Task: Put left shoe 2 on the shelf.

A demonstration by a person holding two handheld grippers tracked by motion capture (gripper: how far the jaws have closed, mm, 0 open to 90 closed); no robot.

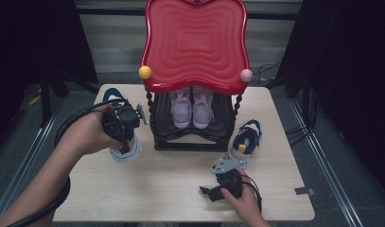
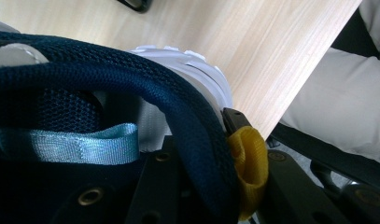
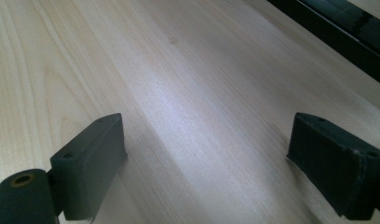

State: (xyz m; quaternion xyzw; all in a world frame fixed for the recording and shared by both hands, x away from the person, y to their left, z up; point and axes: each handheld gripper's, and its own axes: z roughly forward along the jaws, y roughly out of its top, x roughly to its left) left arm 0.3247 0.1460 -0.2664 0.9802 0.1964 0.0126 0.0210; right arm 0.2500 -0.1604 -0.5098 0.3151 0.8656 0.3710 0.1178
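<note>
pale wood table point(image 1: 180, 189), left gripper point(image 1: 120, 124) clamped on navy shoe point(image 1: 126, 149) collar, toe down, long axis near vertical

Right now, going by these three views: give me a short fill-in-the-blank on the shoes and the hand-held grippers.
1. The left hand-held gripper is shut on the collar of a navy and white ____.
2. The right hand-held gripper rests low over the table with its jaws ____.
3. The purple sandals sit on the rack under a ____ tray.
4. The other shoe stands to the ____ of the rack.

Missing words: shoe; open; red; right
</note>
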